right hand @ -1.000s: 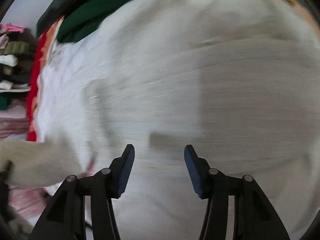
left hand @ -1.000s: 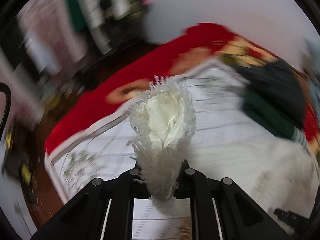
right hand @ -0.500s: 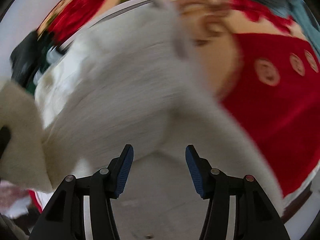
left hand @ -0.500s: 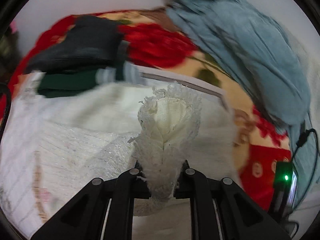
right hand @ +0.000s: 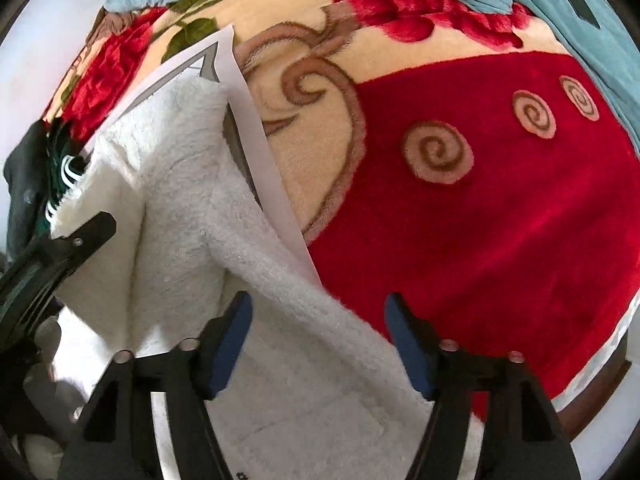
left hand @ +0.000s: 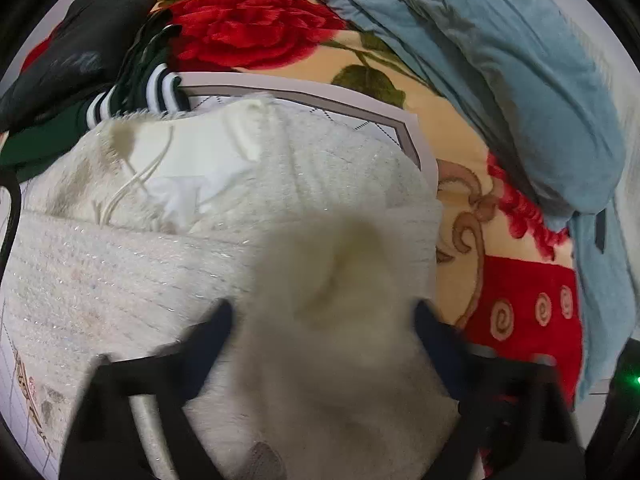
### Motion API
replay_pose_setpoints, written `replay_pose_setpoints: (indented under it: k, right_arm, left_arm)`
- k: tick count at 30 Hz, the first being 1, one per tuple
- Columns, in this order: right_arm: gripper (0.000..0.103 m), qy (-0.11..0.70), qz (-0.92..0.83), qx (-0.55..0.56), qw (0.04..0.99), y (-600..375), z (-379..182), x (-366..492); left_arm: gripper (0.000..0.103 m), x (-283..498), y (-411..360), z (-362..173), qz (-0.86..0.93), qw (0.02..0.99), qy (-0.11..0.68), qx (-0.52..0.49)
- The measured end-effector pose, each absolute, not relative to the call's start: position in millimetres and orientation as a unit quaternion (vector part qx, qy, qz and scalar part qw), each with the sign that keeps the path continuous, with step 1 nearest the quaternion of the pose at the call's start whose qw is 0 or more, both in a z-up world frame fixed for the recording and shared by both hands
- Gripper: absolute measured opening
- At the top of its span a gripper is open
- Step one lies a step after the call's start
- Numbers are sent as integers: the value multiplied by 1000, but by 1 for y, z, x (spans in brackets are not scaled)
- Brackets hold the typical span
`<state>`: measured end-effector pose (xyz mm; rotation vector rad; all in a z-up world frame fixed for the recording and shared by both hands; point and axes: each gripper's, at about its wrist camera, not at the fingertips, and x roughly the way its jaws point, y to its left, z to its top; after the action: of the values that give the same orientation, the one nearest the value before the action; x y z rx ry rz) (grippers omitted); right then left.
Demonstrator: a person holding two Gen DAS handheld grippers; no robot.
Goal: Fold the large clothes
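A large fluffy white garment (left hand: 168,264) lies on a white mat on the bed; its cream lining and drawstrings show near the collar. It also shows in the right wrist view (right hand: 188,216). My left gripper (left hand: 322,316) is open, its fingers spread, with a blurred bunch of the garment's fabric (left hand: 332,344) lying loose between them. My right gripper (right hand: 318,336) is open and empty just above the garment's edge. The left gripper's body (right hand: 60,248) shows at the left of the right wrist view.
A red and cream floral blanket (right hand: 480,208) covers the bed. A white mat with a grey border (left hand: 360,104) lies under the garment. A blue quilt (left hand: 500,80) is piled at the right. Dark green, striped and black clothes (left hand: 80,80) lie at the far left.
My left gripper was shut on a bunch of the white garment and has opened; the fabric now lies loose between its fingers. Both grippers swung right toward the blanket and quilt.
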<state>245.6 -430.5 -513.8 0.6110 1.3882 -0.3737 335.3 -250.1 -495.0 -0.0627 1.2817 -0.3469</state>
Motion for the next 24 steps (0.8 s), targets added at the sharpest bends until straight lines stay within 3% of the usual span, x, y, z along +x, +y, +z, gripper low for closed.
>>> replay_pose_setpoints:
  k: [8, 14, 15, 16, 17, 22, 24]
  right_arm:
    - [71, 619, -92, 315, 713, -397, -504, 252]
    - [71, 616, -25, 347, 707, -357, -528, 303]
    - [68, 628, -13, 336, 701, -346, -537, 314]
    - [38, 635, -8, 326, 701, -338, -542, 322]
    - [20, 644, -15, 300, 703, -328, -545, 330]
    - [10, 577, -74, 213, 785, -329, -502, 342]
    - [10, 606, -78, 195, 768, -338, -518, 353]
  left_arm:
    - [96, 289, -106, -484, -23, 801, 597, -39]
    - [96, 257, -7, -524, 141, 766, 627, 15]
    - [96, 255, 3, -530, 157, 761, 629, 13]
    - [96, 255, 10, -534, 171, 759, 627, 16]
    - [96, 255, 13, -537, 179, 759, 626, 21]
    - [96, 268, 16, -542, 190, 760, 620, 43]
    - [96, 270, 15, -539, 188, 763, 616, 47]
